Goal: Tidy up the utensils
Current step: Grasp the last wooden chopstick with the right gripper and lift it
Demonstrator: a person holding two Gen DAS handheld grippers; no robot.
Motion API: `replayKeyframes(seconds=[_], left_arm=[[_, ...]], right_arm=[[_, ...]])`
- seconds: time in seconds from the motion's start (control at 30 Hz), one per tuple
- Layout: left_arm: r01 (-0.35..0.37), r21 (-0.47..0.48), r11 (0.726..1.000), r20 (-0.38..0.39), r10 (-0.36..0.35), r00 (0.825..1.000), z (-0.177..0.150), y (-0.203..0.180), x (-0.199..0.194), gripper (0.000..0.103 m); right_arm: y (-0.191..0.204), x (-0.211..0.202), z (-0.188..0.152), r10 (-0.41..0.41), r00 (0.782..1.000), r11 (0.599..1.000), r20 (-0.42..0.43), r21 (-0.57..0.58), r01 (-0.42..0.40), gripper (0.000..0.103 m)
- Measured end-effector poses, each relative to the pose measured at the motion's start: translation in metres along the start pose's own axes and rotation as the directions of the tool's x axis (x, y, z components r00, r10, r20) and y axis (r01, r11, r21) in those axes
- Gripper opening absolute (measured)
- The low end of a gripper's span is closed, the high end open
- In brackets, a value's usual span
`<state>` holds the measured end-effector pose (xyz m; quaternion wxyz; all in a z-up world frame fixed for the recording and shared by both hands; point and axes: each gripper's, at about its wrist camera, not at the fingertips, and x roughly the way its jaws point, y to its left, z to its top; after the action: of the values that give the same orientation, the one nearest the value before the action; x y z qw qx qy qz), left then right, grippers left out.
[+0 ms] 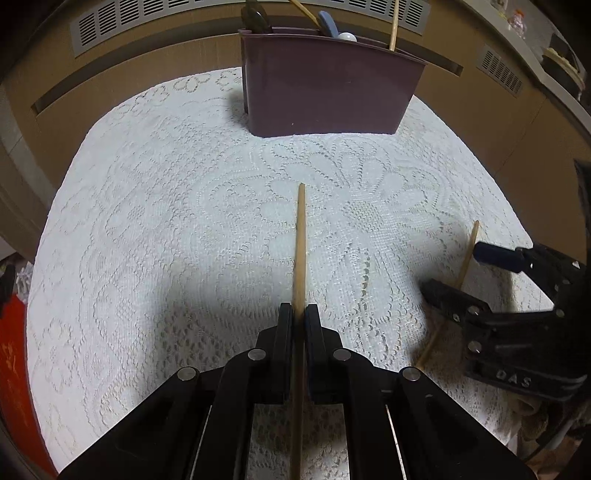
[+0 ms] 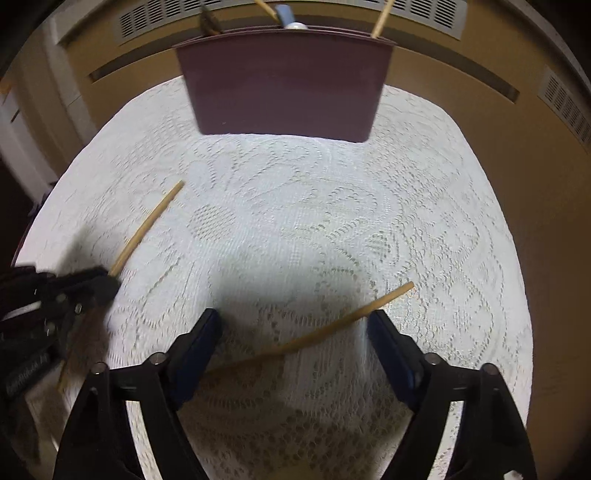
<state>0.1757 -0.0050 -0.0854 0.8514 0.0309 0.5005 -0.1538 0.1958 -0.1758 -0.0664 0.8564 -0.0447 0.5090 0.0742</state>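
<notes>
The two loose utensils are a pair of thin, pale wooden chopsticks. One wooden chopstick (image 1: 300,236) is clamped between the closed jaws of the left gripper (image 1: 299,314), its tip pointing toward twelve o'clock. The second wooden chopstick (image 2: 332,325) lies on the white lace tablecloth (image 2: 295,206), slanting from seven toward two o'clock between the spread jaws of the right gripper (image 2: 293,328); the pads stand clear of it, so it is straddled but not gripped.

At twelve o'clock from both stands the dull purple plastic utensil holder (image 1: 328,92), well apart from either chopstick. It already holds another pale stick (image 1: 393,29), a blue-handled spoon (image 1: 330,24) and a dark utensil (image 1: 255,16).

By my reckoning the sorting is mostly done: what remains is closing on the lying chopstick and carrying both to the holder.
</notes>
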Motion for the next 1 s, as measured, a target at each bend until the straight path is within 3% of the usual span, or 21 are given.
replayKeyframes(seconds=[0.07, 0.2, 0.33, 0.57, 0.77, 0.87, 1.0], left_arm=[[-0.001, -0.007, 1.0, -0.001, 0.001, 1.0, 0.0, -0.001, 0.0, 0.007], [0.0, -0.018, 1.0, -0.01, 0.0, 1.0, 0.001, 0.0, 0.0, 0.008], [0.008, -0.044, 0.999, -0.021, -0.009, 1.0, 0.001, 0.002, -0.002, 0.008], [0.039, -0.058, 0.998, -0.035, -0.042, 0.999, 0.011, 0.0, 0.003, 0.013], [-0.04, 0.006, 0.999, -0.074, 0.041, 0.996, 0.041, -0.012, 0.022, 0.014], [-0.066, 0.039, 0.997, -0.08, 0.069, 0.994, 0.047, -0.018, 0.026, 0.013], [-0.085, 0.085, 0.993, -0.049, 0.089, 0.995, 0.042, -0.025, 0.024, 0.008]], right_arm=[[0.002, -0.004, -0.004, 0.014, 1.0, 0.999, -0.002, -0.035, -0.014, 0.061], [-0.002, -0.016, -0.019, 0.021, 1.0, 0.995, -0.009, -0.101, -0.022, 0.023], [-0.021, -0.032, -0.032, 0.059, 0.998, 0.99, -0.016, -0.128, -0.061, 0.009], [-0.065, -0.036, -0.044, 0.086, 0.996, 0.996, -0.038, -0.021, -0.087, 0.007], [-0.08, -0.037, -0.044, 0.181, 0.983, 0.979, -0.042, 0.106, -0.176, 0.007], [-0.076, -0.038, -0.044, 0.186, 0.982, 0.976, -0.031, 0.12, -0.181, 0.01], [-0.073, -0.038, -0.04, 0.18, 0.983, 0.976, -0.019, 0.127, -0.176, 0.022]])
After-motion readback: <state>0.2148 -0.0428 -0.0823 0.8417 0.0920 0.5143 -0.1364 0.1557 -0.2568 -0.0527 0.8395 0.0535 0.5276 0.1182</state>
